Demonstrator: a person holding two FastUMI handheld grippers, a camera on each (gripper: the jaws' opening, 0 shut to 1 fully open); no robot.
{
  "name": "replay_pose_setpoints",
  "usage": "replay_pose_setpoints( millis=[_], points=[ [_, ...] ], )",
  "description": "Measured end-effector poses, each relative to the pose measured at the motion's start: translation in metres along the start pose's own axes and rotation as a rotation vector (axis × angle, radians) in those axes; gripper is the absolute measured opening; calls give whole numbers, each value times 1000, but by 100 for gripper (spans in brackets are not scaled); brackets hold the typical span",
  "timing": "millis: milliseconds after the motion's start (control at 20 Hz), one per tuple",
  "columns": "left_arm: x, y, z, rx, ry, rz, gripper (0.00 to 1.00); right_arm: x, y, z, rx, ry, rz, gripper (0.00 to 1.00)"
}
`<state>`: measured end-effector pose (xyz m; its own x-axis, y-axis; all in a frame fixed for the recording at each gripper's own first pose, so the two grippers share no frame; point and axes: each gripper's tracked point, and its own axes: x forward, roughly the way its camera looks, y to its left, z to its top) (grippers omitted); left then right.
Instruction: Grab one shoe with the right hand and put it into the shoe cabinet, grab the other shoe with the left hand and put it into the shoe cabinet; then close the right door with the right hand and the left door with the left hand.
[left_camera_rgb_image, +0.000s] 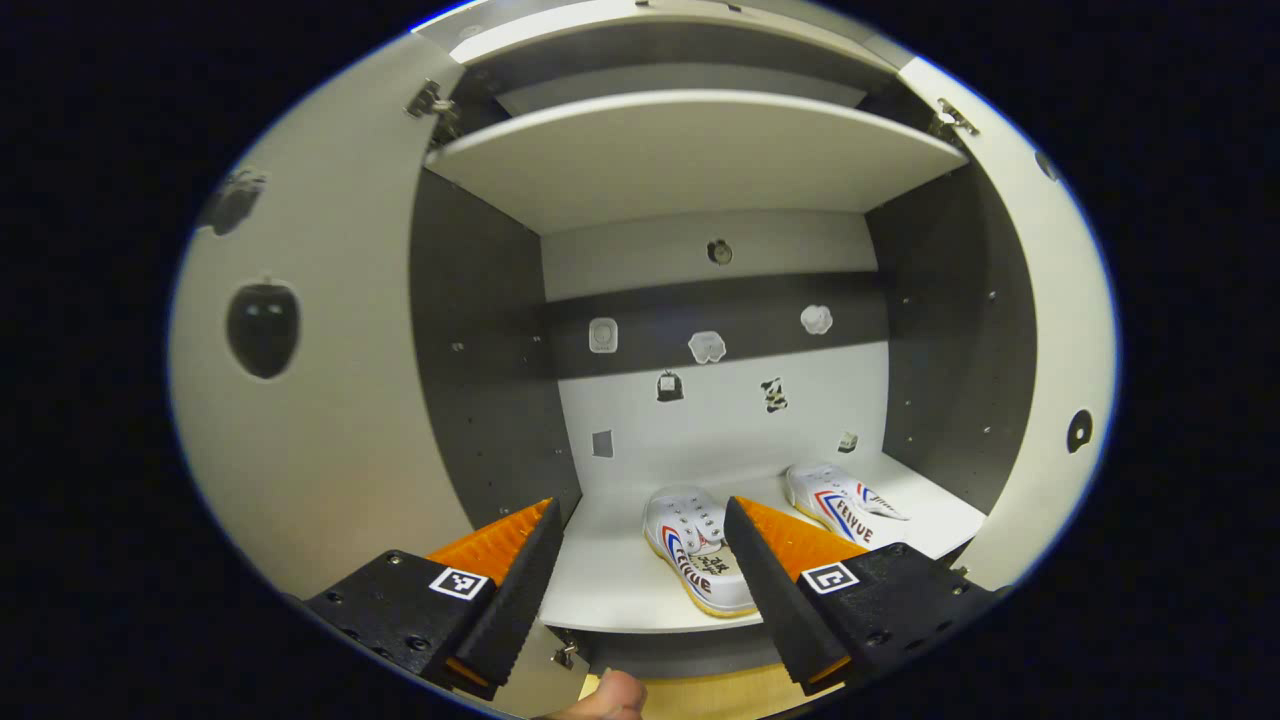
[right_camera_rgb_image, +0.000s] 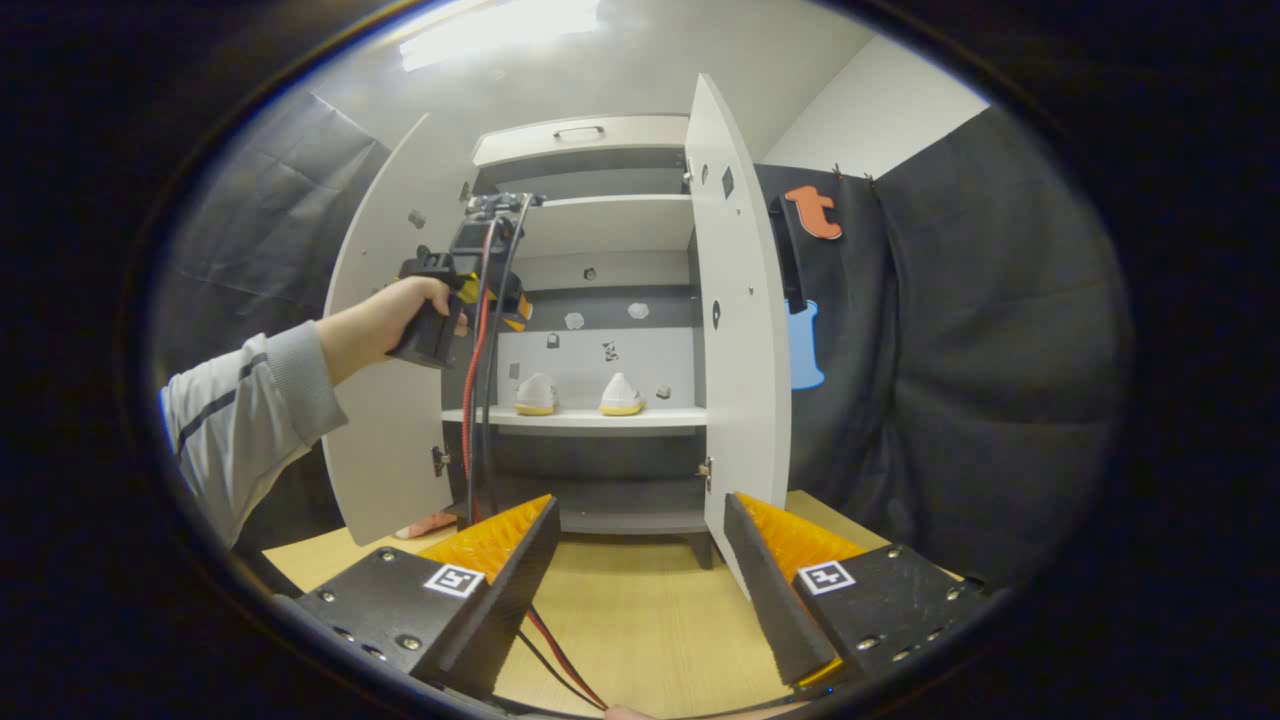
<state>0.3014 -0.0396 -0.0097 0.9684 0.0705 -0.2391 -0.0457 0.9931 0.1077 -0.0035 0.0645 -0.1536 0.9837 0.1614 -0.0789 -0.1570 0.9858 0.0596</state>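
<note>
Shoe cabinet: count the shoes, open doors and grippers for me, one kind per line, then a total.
Shoes: 2
Open doors: 2
Grippers, jaws apart: 2
Total: 6

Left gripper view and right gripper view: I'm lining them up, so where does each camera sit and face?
Left gripper view: rides the left gripper, close, facing into the shoe cabinet; open jaws show.
Right gripper view: rides the right gripper, farther back, facing the cabinet front; a hand shows.
Shared: two shoes.
</note>
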Motion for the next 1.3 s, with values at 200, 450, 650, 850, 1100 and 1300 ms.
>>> replay_pose_setpoints(
  millis=[200, 450, 650, 850, 1100, 1300],
  points=[
    [-66, 5, 9, 30, -102, -41, 98, -2, -1, 7, 11, -20, -4, 98],
    [-143, 22, -29, 10, -122, 7, 98, -1, -1, 3, -14, -9, -18, 98],
    [-198, 36, -48, -44, -191, 27, 100, 0, 0, 6, -7, -18, -11, 98],
    [-241, 28, -73, -53, -210, -8, 98, 7, -7, 16, 7, -4, -13, 98],
    [-276, 18, -108, -74, -193, -42, 98, 5, -5, 52, -3, -50, -28, 98],
    [-290, 5, -145, -110, -147, -95, 98, -4, 14, 56, -8, -44, 26, 98]
  ],
)
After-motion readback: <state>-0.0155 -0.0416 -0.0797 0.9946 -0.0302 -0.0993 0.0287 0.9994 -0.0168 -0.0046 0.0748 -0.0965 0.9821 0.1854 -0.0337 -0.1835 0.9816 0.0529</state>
